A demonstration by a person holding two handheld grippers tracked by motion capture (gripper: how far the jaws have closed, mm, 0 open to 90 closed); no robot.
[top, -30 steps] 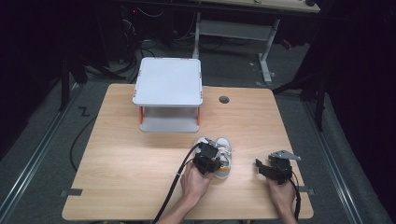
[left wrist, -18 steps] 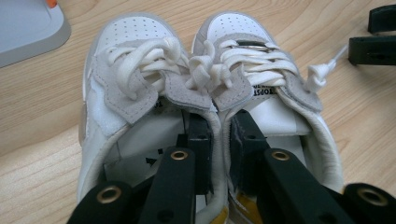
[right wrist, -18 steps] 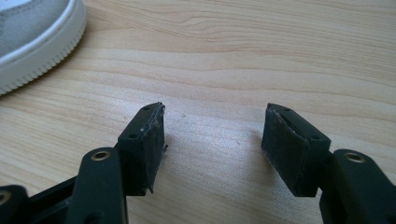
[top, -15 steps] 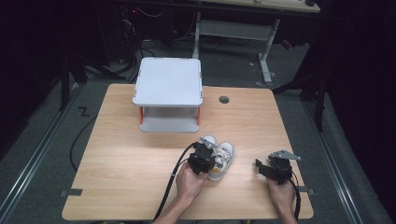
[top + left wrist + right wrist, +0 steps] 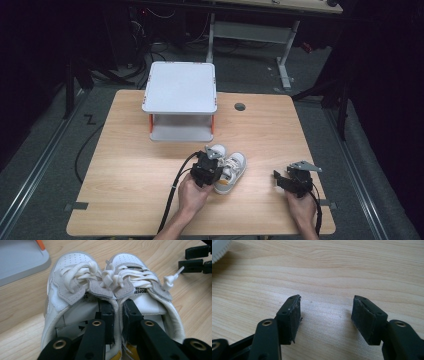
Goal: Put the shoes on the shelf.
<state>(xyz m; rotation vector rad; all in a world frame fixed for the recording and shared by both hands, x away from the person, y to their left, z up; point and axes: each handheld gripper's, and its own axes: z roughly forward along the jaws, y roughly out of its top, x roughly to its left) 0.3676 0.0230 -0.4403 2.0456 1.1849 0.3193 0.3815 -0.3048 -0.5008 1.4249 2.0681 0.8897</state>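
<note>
Pale wooden table (image 5: pixel 125 165) has bare room left and front. Near the front edge, the left gripper (image 5: pixel 117 315) pinches together the inner collars of the two white sneakers (image 5: pixel 82 287); a tongue label seems to read "TOPSTE". The right gripper (image 5: pixel 325 315), jaws spread and just closing slightly on nothing, hovers apart; the grey shelf (image 5: pixel 180 95) stands behind.

White shoes (image 5: pixel 110 290) with grey suede patches, white laces and yellow soles; black grippers (image 5: pixel 206 169); pale wood-grain table (image 5: pixel 125 165); light grey shelf (image 5: pixel 180 92) with orange posts
</note>
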